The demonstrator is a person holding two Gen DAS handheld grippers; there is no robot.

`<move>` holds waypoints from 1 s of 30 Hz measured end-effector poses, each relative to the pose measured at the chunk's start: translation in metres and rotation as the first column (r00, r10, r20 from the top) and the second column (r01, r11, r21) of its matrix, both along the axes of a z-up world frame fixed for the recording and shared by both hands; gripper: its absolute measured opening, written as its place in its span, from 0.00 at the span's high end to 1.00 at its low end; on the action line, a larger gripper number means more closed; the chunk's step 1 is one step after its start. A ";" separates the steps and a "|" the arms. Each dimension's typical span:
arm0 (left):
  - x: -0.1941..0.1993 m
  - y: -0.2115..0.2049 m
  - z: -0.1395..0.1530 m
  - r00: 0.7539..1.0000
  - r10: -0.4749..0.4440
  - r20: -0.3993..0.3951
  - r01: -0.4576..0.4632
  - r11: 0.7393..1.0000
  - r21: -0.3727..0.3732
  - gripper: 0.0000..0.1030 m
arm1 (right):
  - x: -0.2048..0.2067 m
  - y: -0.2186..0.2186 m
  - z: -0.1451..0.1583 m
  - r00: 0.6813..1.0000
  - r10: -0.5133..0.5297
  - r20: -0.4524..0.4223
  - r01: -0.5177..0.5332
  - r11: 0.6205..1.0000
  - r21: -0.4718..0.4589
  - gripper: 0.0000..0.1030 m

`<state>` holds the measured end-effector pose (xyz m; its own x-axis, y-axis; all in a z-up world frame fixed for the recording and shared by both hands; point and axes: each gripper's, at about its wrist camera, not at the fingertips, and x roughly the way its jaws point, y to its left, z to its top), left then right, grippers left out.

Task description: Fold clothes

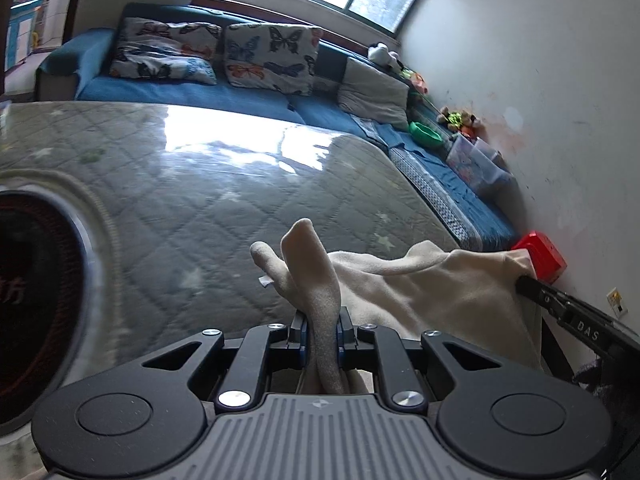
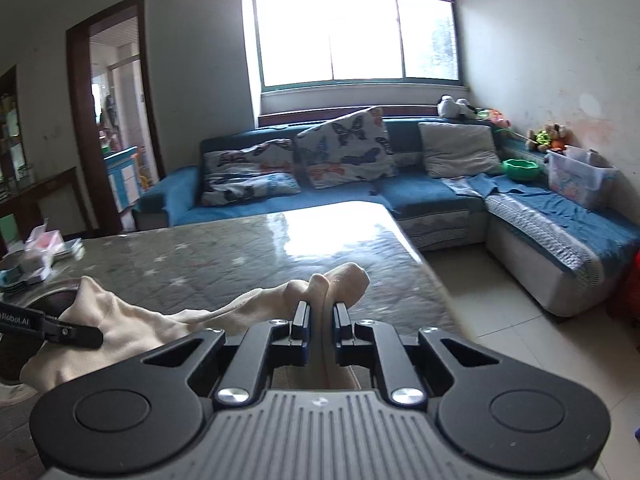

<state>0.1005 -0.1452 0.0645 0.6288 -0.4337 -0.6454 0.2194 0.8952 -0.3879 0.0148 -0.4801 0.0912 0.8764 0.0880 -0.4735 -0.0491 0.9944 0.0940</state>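
A cream fleece garment point(image 1: 420, 284) hangs stretched between my two grippers above the grey quilted table point(image 1: 192, 184). My left gripper point(image 1: 322, 322) is shut on one bunched edge of the garment, with cloth sticking up past its fingertips. My right gripper point(image 2: 321, 314) is shut on another bunched edge of the garment point(image 2: 160, 320). The right gripper's fingers point(image 1: 560, 304) show at the right of the left wrist view, pinching the cloth. The left gripper's fingers point(image 2: 72, 332) show at the left of the right wrist view.
A dark round appliance point(image 1: 36, 280) sits on the table at the left. Boxes and clutter point(image 2: 36, 256) lie at the table's far left end. A blue corner sofa point(image 2: 420, 192) with butterfly cushions stands beyond, tiled floor point(image 2: 520, 328) to the right. A red box point(image 1: 540, 256) stands by the wall.
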 end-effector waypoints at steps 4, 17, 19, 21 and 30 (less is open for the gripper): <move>0.007 -0.018 -0.002 1.000 -0.023 0.007 0.023 1.000 0.015 0.86 | 0.007 -0.013 -0.002 1.000 -0.027 -0.004 0.027 1.000 -0.011 0.90; 0.013 -0.045 -0.012 0.997 -0.070 -0.024 0.072 0.996 0.049 0.86 | 0.008 -0.037 -0.020 0.996 -0.082 -0.047 0.081 0.996 -0.025 0.90; 0.013 -0.046 -0.013 0.997 -0.077 -0.029 0.079 0.995 0.054 0.86 | 0.007 -0.038 -0.024 0.995 -0.089 -0.055 0.087 0.996 -0.027 0.90; 0.012 -0.047 -0.015 0.996 -0.085 -0.034 0.087 0.994 0.059 0.86 | 0.007 -0.040 -0.028 0.993 -0.098 -0.065 0.096 0.995 -0.032 0.90; 0.015 -0.043 -0.023 0.994 -0.080 -0.075 0.085 0.994 0.074 0.82 | 0.010 -0.041 -0.046 0.984 -0.125 -0.126 0.118 0.991 -0.059 0.89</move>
